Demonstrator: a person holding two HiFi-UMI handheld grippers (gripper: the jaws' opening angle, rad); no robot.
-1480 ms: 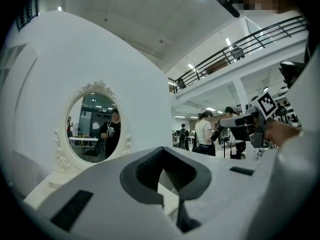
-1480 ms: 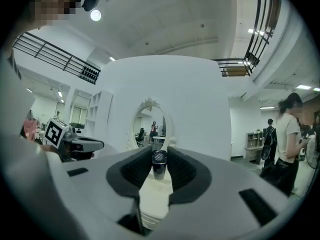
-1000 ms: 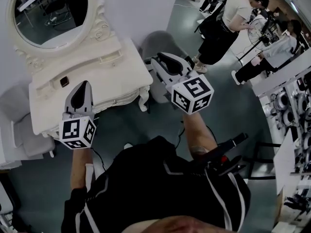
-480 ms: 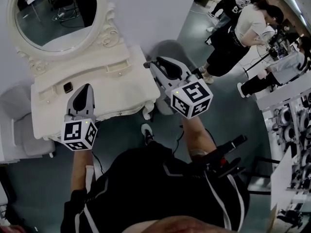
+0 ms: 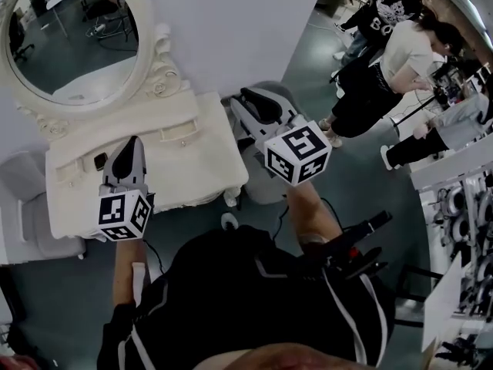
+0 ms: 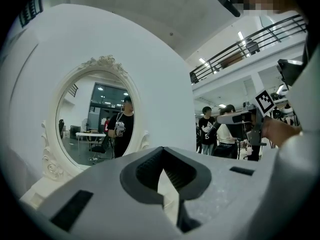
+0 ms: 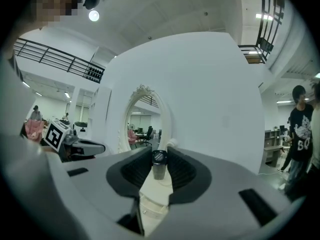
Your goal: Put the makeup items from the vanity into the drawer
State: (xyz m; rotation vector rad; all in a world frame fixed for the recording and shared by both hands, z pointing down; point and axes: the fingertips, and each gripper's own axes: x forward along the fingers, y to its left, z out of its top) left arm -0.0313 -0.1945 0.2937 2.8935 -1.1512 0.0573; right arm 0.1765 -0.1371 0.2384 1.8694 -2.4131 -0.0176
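The white vanity (image 5: 192, 172) with its oval mirror (image 5: 73, 37) stands at the upper left of the head view. On its top, by the low shelf, lies a small dark square compact (image 5: 100, 160). My left gripper (image 5: 132, 142) hovers over the vanity's front part, to the right of the compact, jaws together and empty; in the left gripper view (image 6: 162, 152) the tips meet. My right gripper (image 5: 245, 99) is off the vanity's right end. It is shut on a small dark cylindrical tube (image 7: 159, 167), held upright between the pads.
A grey chair (image 5: 281, 92) stands just beyond the right gripper, beside the vanity. A grey padded stool (image 5: 27, 210) sits at the left. Several people (image 5: 400, 60) stand at the upper right. Benches with equipment (image 5: 462, 206) line the right side.
The view has shifted, so the vanity now sits lower and further left under the grippers. The right gripper has drifted slightly left towards the vanity's right end. Both grippers keep their stance.
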